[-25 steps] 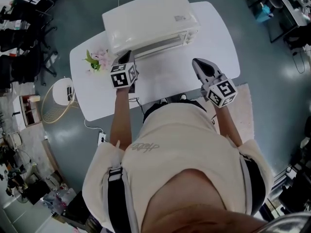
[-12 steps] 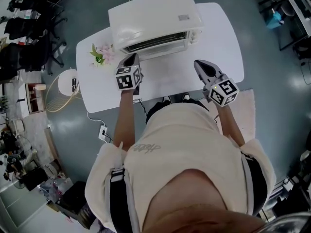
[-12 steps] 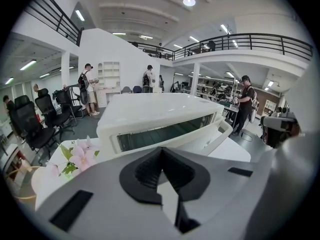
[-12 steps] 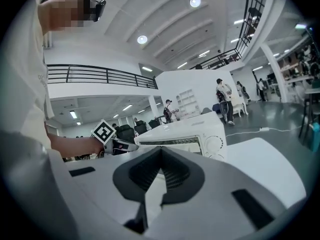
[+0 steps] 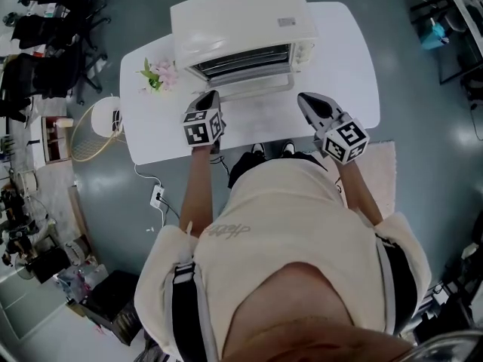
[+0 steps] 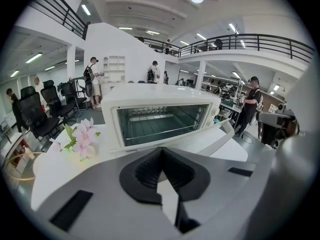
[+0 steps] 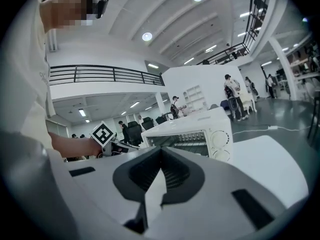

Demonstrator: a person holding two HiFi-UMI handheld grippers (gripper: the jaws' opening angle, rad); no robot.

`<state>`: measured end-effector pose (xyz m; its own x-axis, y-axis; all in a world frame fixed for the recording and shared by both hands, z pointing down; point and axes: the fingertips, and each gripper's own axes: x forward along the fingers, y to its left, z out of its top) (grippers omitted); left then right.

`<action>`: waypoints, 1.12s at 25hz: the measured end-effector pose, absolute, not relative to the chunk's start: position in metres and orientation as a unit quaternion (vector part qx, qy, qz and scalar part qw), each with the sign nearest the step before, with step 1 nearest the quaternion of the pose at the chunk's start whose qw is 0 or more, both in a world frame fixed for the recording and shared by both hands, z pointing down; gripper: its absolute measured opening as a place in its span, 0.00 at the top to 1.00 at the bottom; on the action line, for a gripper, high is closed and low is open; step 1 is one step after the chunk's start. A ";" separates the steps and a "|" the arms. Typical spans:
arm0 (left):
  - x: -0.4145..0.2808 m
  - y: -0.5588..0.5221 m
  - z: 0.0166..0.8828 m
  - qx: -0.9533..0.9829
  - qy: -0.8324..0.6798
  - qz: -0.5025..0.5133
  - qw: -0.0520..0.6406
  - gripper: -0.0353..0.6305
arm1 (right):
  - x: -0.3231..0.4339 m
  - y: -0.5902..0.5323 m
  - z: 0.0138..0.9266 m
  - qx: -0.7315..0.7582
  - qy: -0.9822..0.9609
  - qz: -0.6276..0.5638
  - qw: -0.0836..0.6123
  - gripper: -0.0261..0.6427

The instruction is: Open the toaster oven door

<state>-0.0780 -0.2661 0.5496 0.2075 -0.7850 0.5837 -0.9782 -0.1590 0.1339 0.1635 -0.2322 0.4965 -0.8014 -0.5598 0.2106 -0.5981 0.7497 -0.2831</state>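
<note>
white table [image 5: 339, 59] stood under you; your left gripper [image 5: 210, 97] and right gripper [image 5: 303, 99] had jaws pressed together on nothing, near the toaster oven [image 5: 241, 17] beyond, whose door [image 5: 253, 89] lay open.

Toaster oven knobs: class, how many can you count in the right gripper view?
2. Upper knob and lower knob, stacked on the toaster oven's right-hand panel; another may be hidden lower down.
</note>
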 end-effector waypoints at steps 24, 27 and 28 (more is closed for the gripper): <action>-0.061 -0.181 0.651 0.689 -0.592 0.229 0.349 0.92 | 0.181 -0.199 0.521 0.291 -0.936 0.178 0.089 0.95; -0.062 -0.175 0.659 0.687 -0.585 0.233 0.363 0.92 | 0.181 -0.192 0.525 0.289 -0.936 0.180 0.095 0.95; -0.061 -0.173 0.662 0.686 -0.583 0.234 0.368 0.92 | 0.181 -0.190 0.527 0.287 -0.936 0.181 0.097 0.95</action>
<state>-0.0613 -0.1734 0.6623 0.2120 -0.6269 0.7497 -0.9712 -0.0496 0.2332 0.1811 -0.1904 0.5270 -0.8160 -0.5025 0.2857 -0.5728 0.7696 -0.2822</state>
